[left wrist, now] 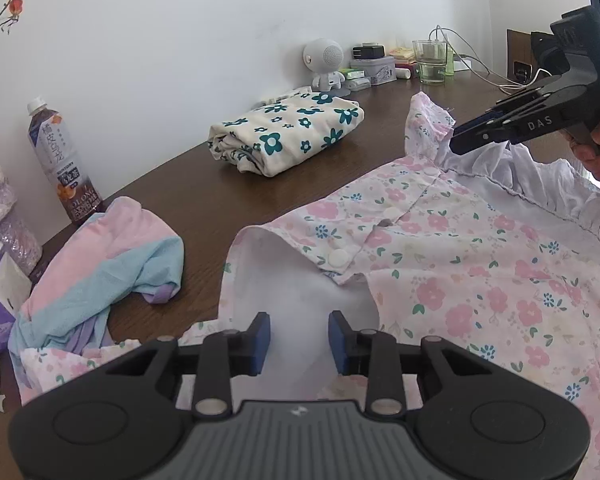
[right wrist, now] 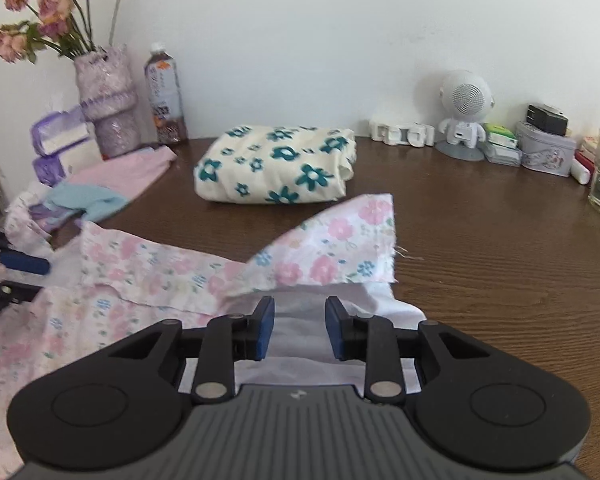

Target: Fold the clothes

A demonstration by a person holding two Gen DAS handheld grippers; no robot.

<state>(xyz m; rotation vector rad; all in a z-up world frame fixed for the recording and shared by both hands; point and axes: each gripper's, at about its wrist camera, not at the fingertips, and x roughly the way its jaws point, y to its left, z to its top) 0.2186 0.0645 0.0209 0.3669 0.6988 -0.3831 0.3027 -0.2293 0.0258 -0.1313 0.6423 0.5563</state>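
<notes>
My left claw (left wrist: 299,342) is partly open over the pink floral shirt (left wrist: 440,264), pads not pinching anything. My right claw (right wrist: 299,328) sits at the shirt's far edge, gap about the same, white fabric between the pads but no squeeze. Shirt's spread on the desk (right wrist: 480,240), folded flowered piece (right wrist: 276,164) behind it.

A home: wooden table (right wrist: 480,240) with vase of dried flowers (right wrist: 104,96), folded clothes (right wrist: 276,168).
</notes>
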